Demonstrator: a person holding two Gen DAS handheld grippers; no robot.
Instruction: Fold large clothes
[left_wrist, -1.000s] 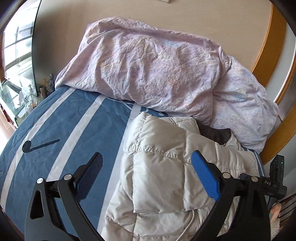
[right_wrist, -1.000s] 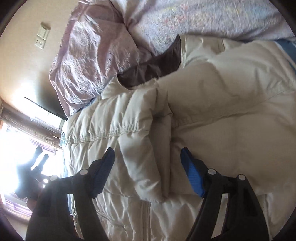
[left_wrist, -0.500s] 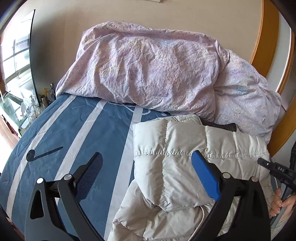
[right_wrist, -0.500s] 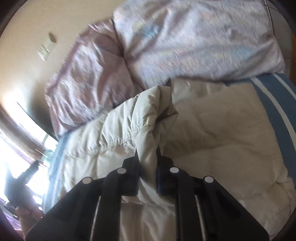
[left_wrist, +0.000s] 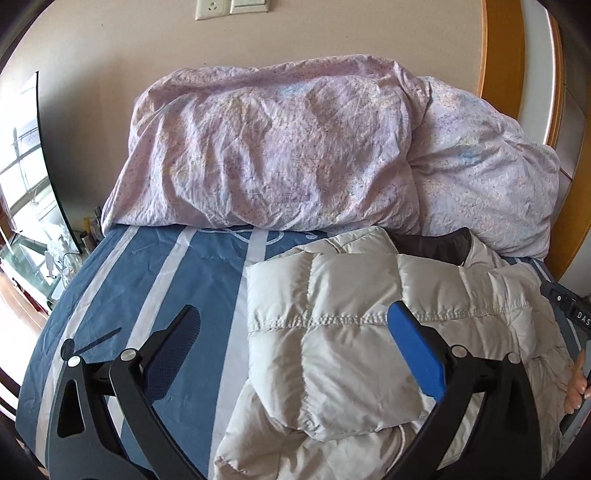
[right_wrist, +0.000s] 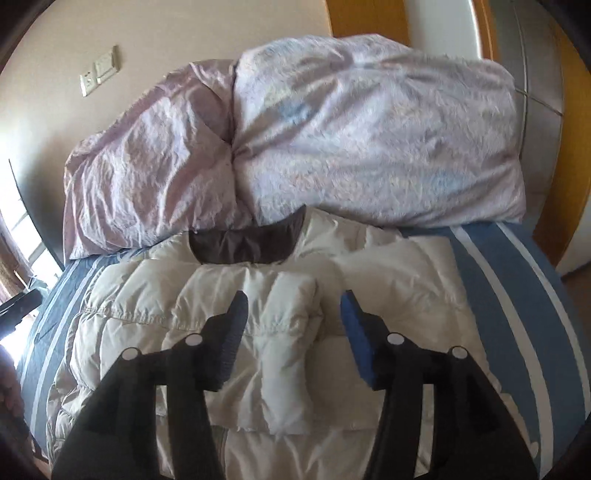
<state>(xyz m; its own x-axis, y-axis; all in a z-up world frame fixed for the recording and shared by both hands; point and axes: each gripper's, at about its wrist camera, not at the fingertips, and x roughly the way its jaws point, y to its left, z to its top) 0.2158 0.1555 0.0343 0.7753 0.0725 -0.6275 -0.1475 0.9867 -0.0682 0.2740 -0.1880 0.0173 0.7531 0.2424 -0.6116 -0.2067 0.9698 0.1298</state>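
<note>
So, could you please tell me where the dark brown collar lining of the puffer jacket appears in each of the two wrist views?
Left wrist view: the dark brown collar lining sits right of centre, at the jacket's far edge, just below the lilac duvet.
Right wrist view: the lining is left of centre, again tucked under the duvet.
Shared landmark: the wall socket plate, top centre in the left view, upper left in the right.

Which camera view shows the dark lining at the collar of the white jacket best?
The right wrist view: the dark lining faces the camera, opened wide at the top of the white jacket. The left wrist view shows only a narrow strip of it behind the folded part.
</note>
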